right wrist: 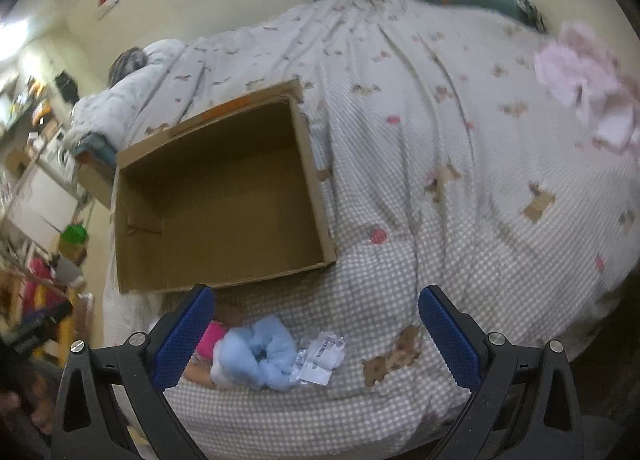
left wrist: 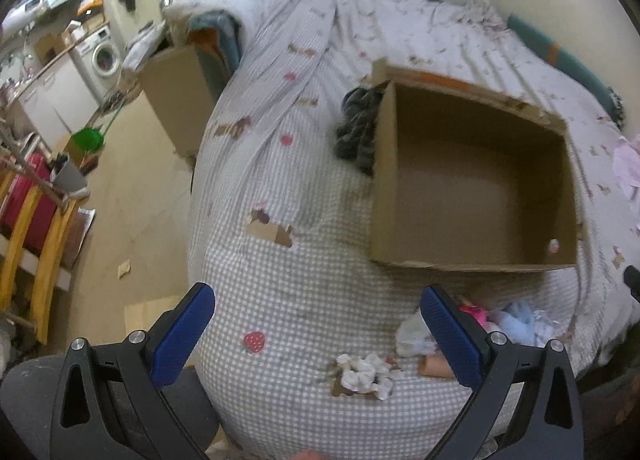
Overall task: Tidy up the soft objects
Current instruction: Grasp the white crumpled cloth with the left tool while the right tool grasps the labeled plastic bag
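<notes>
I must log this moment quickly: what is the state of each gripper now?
Left gripper: open, holding nothing, above the checked bedspread.
Right gripper: open, holding nothing, above the light blue fluffy item.

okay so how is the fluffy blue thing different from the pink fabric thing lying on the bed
The fluffy blue thing lies near the bed's front edge, just below the cardboard box; the pale pink fabric lies far off toward the right side. The blue one is plush and bunched into a ring; the pink one looks thin and crumpled. Both rest loose on the checked bedspread, outside the box.
</notes>
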Action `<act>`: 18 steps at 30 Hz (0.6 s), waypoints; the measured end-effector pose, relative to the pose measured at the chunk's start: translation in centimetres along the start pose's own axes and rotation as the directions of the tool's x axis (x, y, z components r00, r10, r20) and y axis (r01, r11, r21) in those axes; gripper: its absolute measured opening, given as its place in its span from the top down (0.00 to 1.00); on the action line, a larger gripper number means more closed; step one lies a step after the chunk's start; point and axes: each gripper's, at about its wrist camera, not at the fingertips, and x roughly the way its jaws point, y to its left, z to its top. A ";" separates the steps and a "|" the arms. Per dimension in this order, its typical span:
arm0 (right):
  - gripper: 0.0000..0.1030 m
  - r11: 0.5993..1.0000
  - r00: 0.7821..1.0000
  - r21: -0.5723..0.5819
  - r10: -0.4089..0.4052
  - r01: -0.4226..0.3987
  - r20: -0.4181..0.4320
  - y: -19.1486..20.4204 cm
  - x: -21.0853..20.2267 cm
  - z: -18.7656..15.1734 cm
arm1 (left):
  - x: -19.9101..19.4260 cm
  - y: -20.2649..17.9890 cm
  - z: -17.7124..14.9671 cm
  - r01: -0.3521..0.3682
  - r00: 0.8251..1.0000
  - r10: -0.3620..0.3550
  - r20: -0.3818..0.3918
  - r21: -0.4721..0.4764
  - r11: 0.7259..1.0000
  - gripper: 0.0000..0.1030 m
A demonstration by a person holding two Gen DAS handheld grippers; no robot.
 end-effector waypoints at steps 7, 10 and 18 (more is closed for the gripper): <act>0.09 0.985 0.955 0.144 0.134 -0.098 -0.263 -2.9 6.8 -1.3 | 3.9 0.7 -1.2 0.006 0.993 -0.011 -0.117 -0.045 0.999 0.00; 0.57 0.988 0.927 0.127 0.130 -0.090 -0.353 -2.6 9.5 -3.0 | 4.8 0.8 -1.4 0.011 0.990 -0.019 -0.137 -0.062 0.998 0.00; 0.47 0.999 0.888 0.028 0.040 -0.031 -0.458 -0.3 13.6 -5.3 | 6.4 0.1 -1.7 0.002 0.983 -0.013 -0.183 -0.059 0.998 0.00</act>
